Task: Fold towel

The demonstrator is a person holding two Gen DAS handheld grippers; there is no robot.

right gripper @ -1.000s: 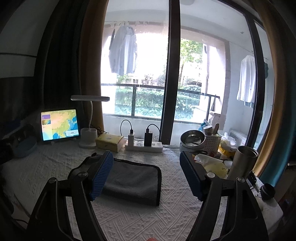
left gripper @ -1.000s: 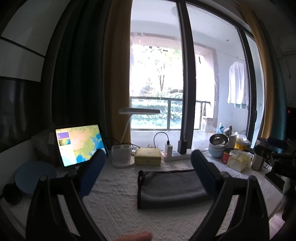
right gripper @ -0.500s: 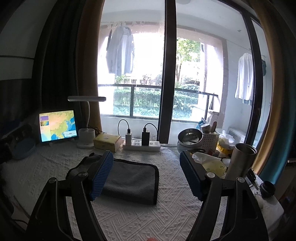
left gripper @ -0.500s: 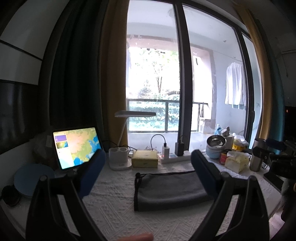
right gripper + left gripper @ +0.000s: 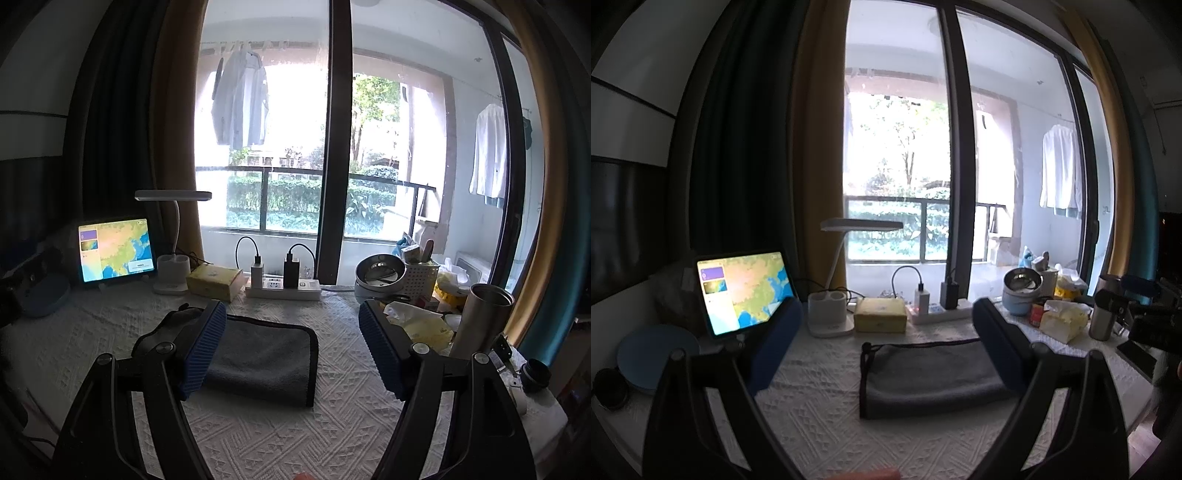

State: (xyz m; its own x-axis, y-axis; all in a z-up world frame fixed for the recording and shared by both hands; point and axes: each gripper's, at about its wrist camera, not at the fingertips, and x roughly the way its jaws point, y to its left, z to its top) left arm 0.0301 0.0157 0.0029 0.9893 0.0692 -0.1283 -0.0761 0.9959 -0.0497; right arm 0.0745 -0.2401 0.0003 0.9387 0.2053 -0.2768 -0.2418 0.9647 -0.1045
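Note:
A grey towel with a dark hem (image 5: 923, 376) lies folded into a flat rectangle on the white textured tablecloth (image 5: 827, 410). It also shows in the right wrist view (image 5: 262, 360). My left gripper (image 5: 886, 332) is open and empty, held above and in front of the towel. My right gripper (image 5: 291, 343) is open and empty, also raised above the towel; its left blue pad (image 5: 203, 350) hides the towel's left part.
A lit tablet (image 5: 744, 291), lamp base (image 5: 829, 314), yellow box (image 5: 881, 315) and power strip (image 5: 282, 288) line the back. Bowls (image 5: 380, 277), tissues (image 5: 421, 325) and a steel tumbler (image 5: 480, 321) crowd the right. A blue disc (image 5: 653, 354) sits far left.
Both grippers have drawn back and tilted up a little, so the towel sits slightly lower in both views. The towel has not moved.

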